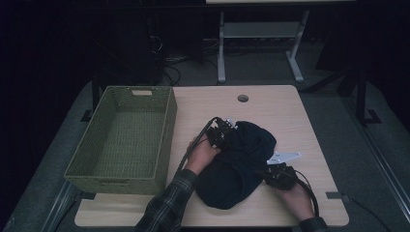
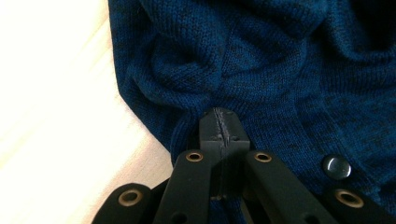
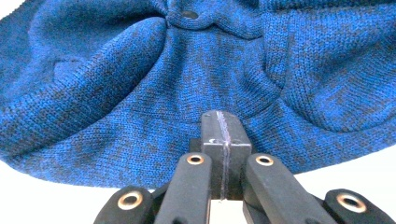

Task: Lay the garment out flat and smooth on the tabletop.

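A dark blue knit garment (image 1: 237, 166) lies bunched on the wooden table (image 1: 285, 111), right of centre. My left gripper (image 1: 226, 128) sits at its upper left edge. In the left gripper view its jaws (image 2: 219, 125) are shut, pinching a fold of the knit (image 2: 261, 60), with creases running into the tips. A dark button (image 2: 338, 166) lies just to the right of the jaws. My right gripper (image 1: 268, 171) is at the garment's lower right edge. Its jaws (image 3: 223, 127) are shut on the knit (image 3: 140, 93) near the hem.
A green woven basket (image 1: 167, 130) stands empty on the left part of the table, close to my left forearm. A round cable hole (image 1: 242, 98) is near the far edge. Bare tabletop lies right of and beyond the garment. A desk frame stands on the floor behind.
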`<state>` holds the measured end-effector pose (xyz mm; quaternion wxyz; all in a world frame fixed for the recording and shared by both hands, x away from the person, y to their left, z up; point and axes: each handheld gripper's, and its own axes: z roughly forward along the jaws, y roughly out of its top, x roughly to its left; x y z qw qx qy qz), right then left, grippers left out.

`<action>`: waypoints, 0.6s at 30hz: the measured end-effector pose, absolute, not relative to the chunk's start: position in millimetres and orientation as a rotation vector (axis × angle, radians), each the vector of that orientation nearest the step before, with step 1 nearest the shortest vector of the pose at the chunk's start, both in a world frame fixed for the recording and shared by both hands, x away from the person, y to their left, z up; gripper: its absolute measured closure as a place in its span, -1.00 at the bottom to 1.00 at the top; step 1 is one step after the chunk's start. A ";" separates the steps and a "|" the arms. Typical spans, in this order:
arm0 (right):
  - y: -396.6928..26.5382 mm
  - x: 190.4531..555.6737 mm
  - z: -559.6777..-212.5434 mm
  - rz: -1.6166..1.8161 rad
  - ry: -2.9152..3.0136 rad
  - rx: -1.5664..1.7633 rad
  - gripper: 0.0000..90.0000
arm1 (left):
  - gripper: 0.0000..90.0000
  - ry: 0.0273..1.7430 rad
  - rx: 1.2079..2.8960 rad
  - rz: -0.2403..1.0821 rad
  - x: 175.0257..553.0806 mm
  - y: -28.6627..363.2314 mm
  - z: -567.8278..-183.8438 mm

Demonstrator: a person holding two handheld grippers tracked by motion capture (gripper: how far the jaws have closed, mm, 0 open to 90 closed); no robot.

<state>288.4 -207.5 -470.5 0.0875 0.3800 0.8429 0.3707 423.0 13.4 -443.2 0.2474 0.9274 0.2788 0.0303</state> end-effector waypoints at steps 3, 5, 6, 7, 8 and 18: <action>-207.7 288.4 -469.9 1.081 2.487 1.138 1.00 | 1.00 0.766 2.535 0.051 420.4 14.5 -443.7; -209.9 289.8 -469.4 1.057 2.472 1.147 1.00 | 1.00 0.761 2.554 0.038 415.4 14.1 -442.6; -212.0 291.5 -469.4 1.045 2.462 1.141 1.00 | 1.00 0.742 2.576 0.037 413.4 14.6 -441.9; -214.0 292.8 -469.1 1.033 2.453 1.152 1.00 | 1.00 0.738 2.580 0.034 410.4 14.7 -441.8; -216.2 294.5 -468.9 1.026 2.444 1.165 1.00 | 1.00 0.732 2.583 0.028 407.7 15.4 -441.8; -222.8 314.8 -469.3 0.991 2.386 1.212 1.00 | 1.00 0.696 2.557 -0.072 379.7 30.0 -442.9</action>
